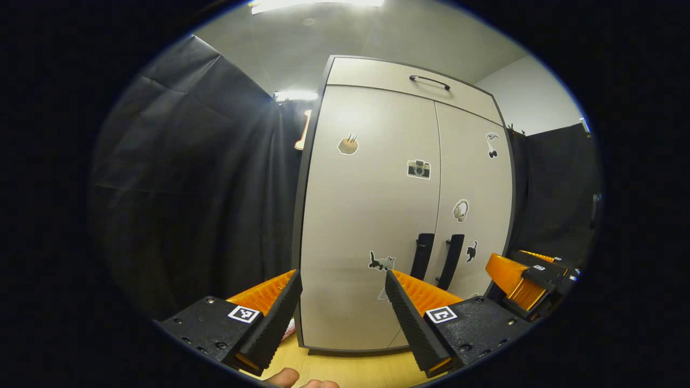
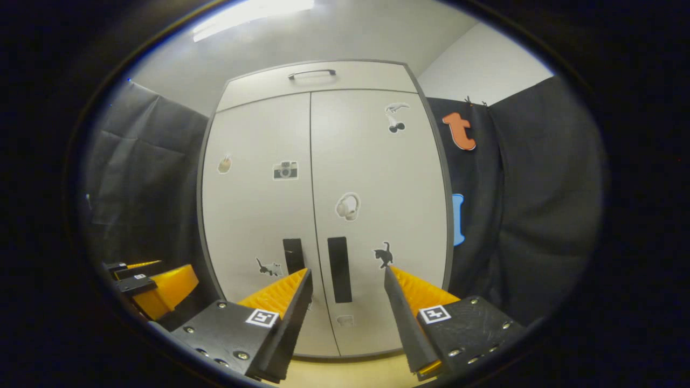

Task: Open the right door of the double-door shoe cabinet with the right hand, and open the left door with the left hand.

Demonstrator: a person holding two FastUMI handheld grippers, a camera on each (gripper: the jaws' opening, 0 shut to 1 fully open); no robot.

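Observation:
A pale shoe cabinet [image 1: 372, 215] [image 2: 323, 178] with two tall doors stands ahead, both doors closed and dotted with small stickers. Two dark vertical handles sit side by side at the centre seam: left handle [image 1: 422, 255] [image 2: 294, 255], right handle [image 1: 450, 261] [image 2: 339, 269]. My left gripper [image 1: 342, 280] is open, held short of the left door, well left of the handles. My right gripper [image 2: 347, 277] is open, facing the right handle from a distance. The right gripper [image 1: 525, 280] also shows at the left gripper view's right edge, the left gripper [image 2: 156, 283] at the right gripper view's left edge.
A drawer front with a dark bar handle [image 1: 429, 81] [image 2: 311, 73] tops the cabinet. Black cloth walls [image 1: 194, 188] [image 2: 539, 205] flank it on both sides. A light wooden floor [image 1: 350, 369] runs under the cabinet. Fingertips of a hand [image 1: 288, 378] show at the bottom.

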